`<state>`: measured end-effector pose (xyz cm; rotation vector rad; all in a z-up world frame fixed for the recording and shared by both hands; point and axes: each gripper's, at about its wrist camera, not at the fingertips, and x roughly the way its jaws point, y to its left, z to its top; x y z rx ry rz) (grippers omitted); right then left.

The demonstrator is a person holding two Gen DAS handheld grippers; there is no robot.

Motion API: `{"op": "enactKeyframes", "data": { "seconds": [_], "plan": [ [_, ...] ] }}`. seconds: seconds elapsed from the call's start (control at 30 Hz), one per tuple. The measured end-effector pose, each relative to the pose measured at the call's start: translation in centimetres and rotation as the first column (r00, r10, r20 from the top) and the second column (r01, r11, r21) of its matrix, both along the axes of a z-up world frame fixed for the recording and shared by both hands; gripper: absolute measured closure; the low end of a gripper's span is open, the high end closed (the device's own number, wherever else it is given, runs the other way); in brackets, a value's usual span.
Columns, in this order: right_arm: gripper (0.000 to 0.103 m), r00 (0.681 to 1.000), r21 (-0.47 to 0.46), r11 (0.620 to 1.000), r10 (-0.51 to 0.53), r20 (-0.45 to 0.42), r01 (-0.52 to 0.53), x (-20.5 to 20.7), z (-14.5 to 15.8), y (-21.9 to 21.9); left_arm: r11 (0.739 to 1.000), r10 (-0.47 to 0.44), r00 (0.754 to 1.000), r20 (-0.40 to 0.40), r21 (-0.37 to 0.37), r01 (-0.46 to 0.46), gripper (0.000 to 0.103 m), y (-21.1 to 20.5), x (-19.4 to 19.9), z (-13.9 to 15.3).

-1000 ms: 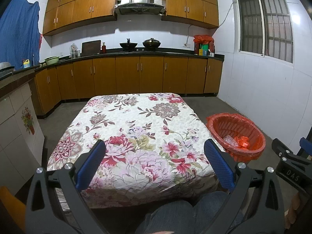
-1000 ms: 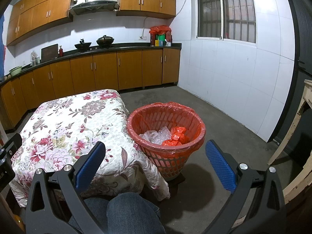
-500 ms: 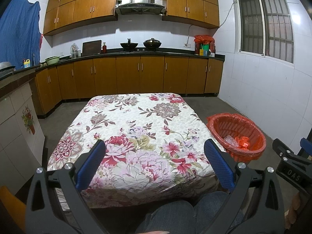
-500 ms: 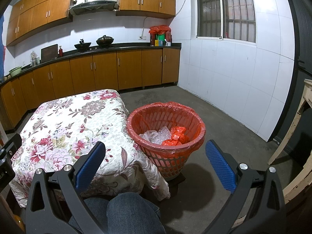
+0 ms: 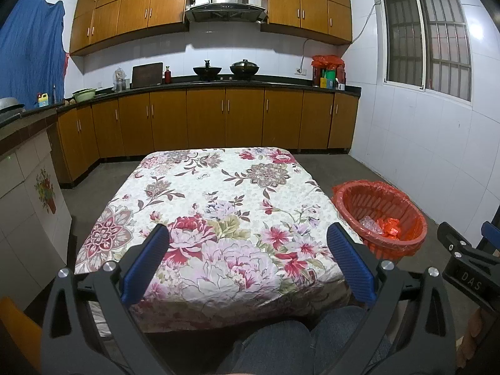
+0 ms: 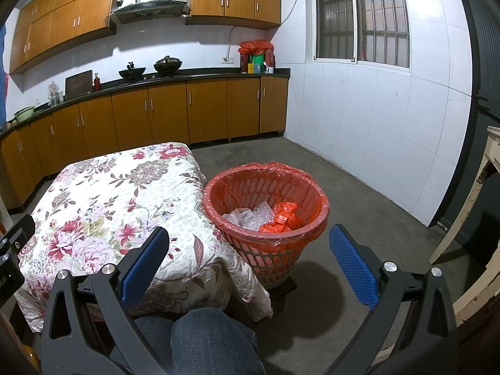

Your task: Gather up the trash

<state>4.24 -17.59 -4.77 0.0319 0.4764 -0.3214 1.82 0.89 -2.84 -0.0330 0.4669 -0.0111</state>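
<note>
My two views are evenly lit from overhead, moderately bright and sharp at centre. The window point(image 6: 362, 15) is dark. Glare marks the white wall tiles point(image 5: 437, 143). The wall cabinets point(image 5: 131, 12) cast a shadow below. Fisheye bending curves all edges; corners vignette black.

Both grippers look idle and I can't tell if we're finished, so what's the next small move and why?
Probably just hold both grippers back and scan the tablecloth once more. The left gripper and right gripper have open, empty jaws, no loose trash shows on the cloth, and clear plastic and red bags already lie in the basket.
</note>
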Motion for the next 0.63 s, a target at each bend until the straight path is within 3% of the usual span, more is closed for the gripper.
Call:
{"op": "enactKeyframes", "data": {
  "seconds": [0.63],
  "plan": [
    [0.002, 1.000, 0.001, 1.000, 0.000, 0.000, 0.000, -0.03, 0.07, 0.00, 1.000, -0.006, 1.000, -0.004, -0.002, 0.006, 0.004, -0.22, 0.21, -0.53]
  ]
}}
